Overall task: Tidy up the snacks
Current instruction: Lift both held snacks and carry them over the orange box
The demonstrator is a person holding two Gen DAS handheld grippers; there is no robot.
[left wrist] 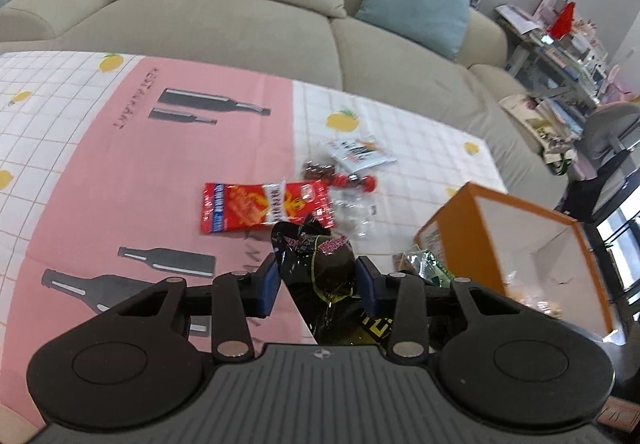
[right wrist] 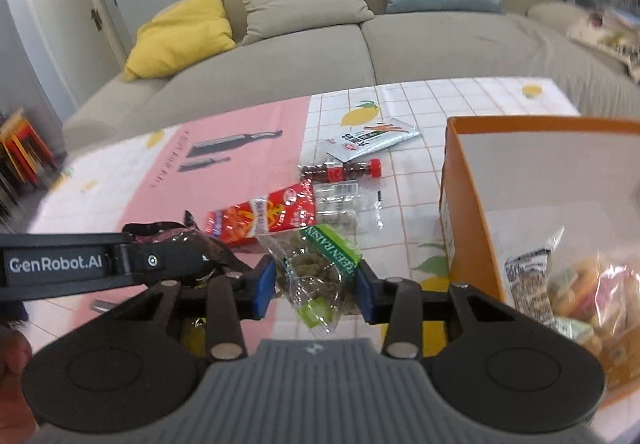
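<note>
Between nearly closed fingers, left gripper (left wrist: pixel 318 276) clamps black packet (left wrist: pixel 320 264).

- "GenRobot.AI" in white letters stands on the black side of the left gripper (right wrist: pixel 56 264), seen in the right wrist view.
- "GREEN RAISIN" in white capitals runs along the green band of the raisin bag (right wrist: pixel 320 272).
- "RESTAURANT", upside down and faint, is printed on the pink panel of the tablecloth (left wrist: pixel 120 120), beside the printed bottles.
- The red packet (left wrist: pixel 264 210), the white sachet (right wrist: pixel 372 138) and the black packet (left wrist: pixel 320 256) bear printing that is too blurred to read.
- A black-and-yellow label under the left gripper cannot be read.
</note>
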